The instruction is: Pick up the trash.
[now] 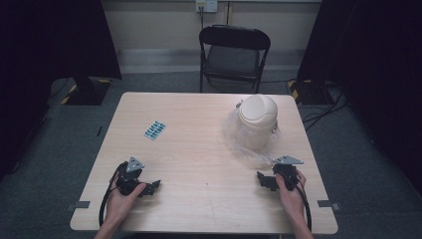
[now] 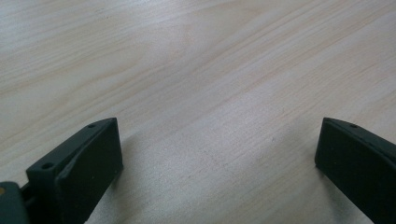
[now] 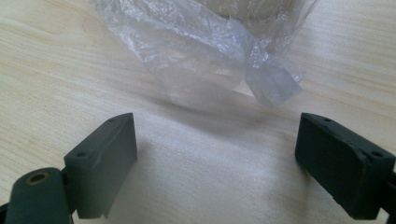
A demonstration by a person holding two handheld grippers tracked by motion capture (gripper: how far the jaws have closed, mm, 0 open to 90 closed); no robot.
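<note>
A small cream bin (image 1: pixel 257 121) with a domed swing lid stands on the desk (image 1: pixel 199 149) near its far right corner, wrapped in a clear plastic bag (image 1: pixel 239 142) that spills out loosely around its base toward the near edge. What lies inside the bin cannot be told, since the lid covers it. In the right gripper view the crinkled bag (image 3: pixel 205 51) trails onto the wood, with a twisted tip (image 3: pixel 275 84) lying just beyond the jaws.

The right gripper (image 1: pixel 266 180) rests close to the near right corner of the desk, held by the person's right hand (image 1: pixel 291 191); its jaws stand wide apart with bare wood between them, and they touch neither the bag nor the bin. The left gripper (image 1: pixel 149 187) sits near the near left corner in the left hand (image 1: pixel 122 196), its jaws likewise spread fully and holding nothing, over plain desk surface.

A blister pack of blue pills (image 1: pixel 155 130) lies flat toward the left edge of the desk, well apart from both grippers and from the bin.
</note>
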